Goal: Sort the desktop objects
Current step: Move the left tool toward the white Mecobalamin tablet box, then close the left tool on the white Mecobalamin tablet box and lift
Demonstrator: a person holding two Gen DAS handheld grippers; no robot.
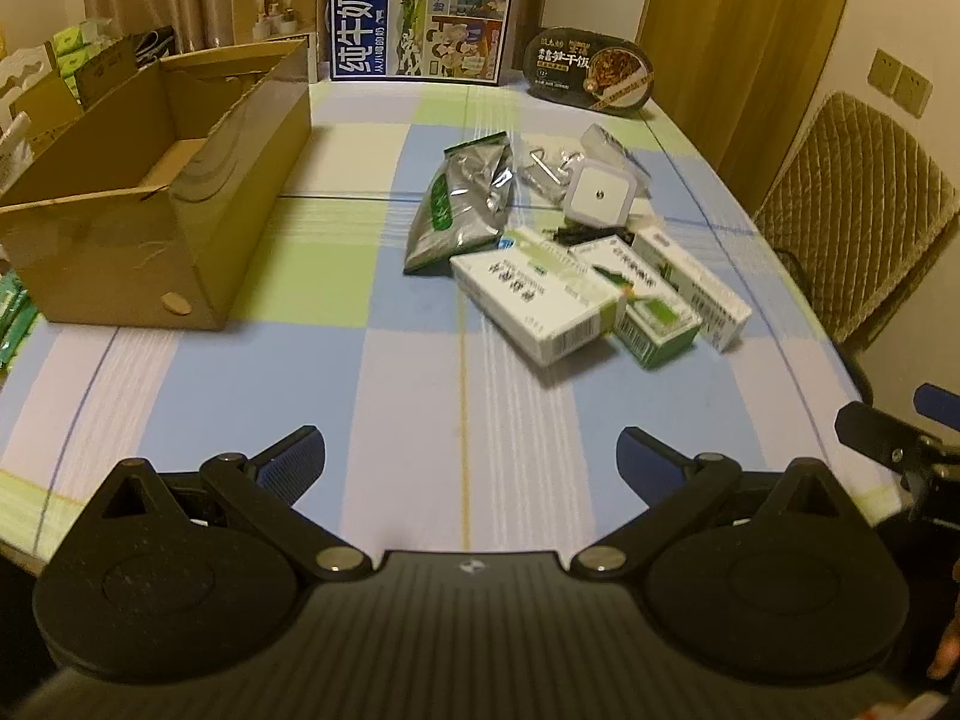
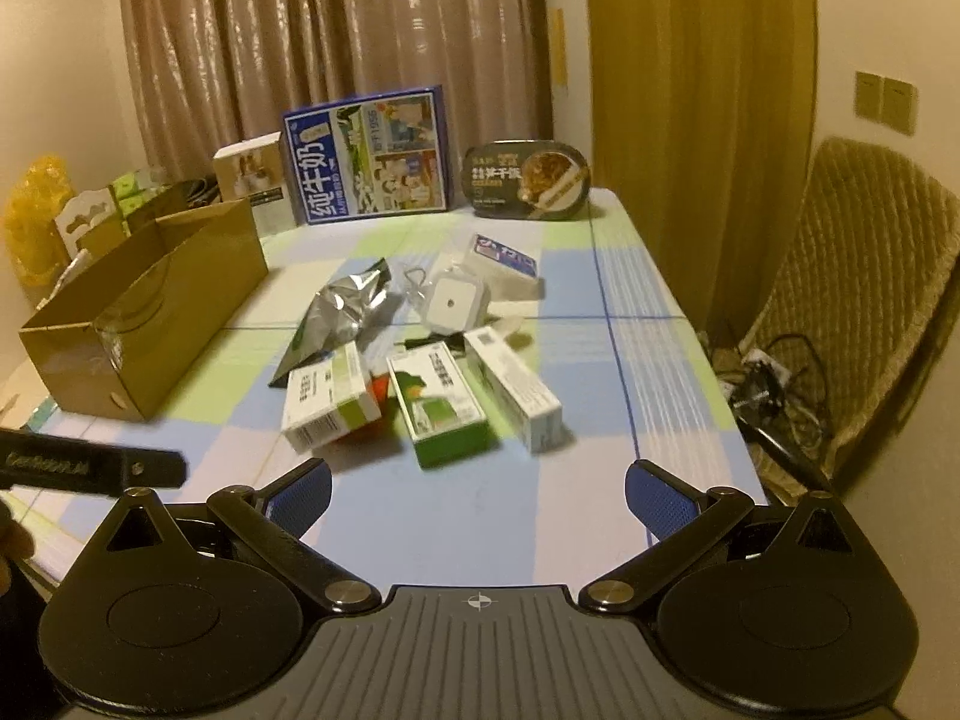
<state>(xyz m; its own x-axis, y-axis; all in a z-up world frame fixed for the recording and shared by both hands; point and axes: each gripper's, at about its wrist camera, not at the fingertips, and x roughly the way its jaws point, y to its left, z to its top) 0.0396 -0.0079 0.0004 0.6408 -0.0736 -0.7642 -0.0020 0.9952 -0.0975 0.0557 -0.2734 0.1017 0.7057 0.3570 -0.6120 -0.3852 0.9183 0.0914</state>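
Note:
An open cardboard box (image 1: 150, 192) (image 2: 144, 312) stands on the left of the checked tablecloth. A pile lies mid-table: a silver-green foil pouch (image 1: 462, 204) (image 2: 342, 312), three white-green medicine boxes (image 1: 534, 300) (image 2: 444, 408), a white square plug (image 1: 597, 195) (image 2: 450, 303), metal hooks (image 1: 543, 171) and a clear packet (image 2: 504, 258). My left gripper (image 1: 471, 450) is open and empty, well short of the pile. My right gripper (image 2: 477, 492) is open and empty, just short of the medicine boxes.
A blue milk carton box (image 1: 420, 18) (image 2: 369, 159), a black oval meal tub (image 1: 588, 72) (image 2: 528, 180) and a small beige box (image 1: 273, 9) stand at the far edge. A quilted chair (image 1: 852, 204) (image 2: 864, 312) is at the right. Green packets (image 1: 12, 312) lie left.

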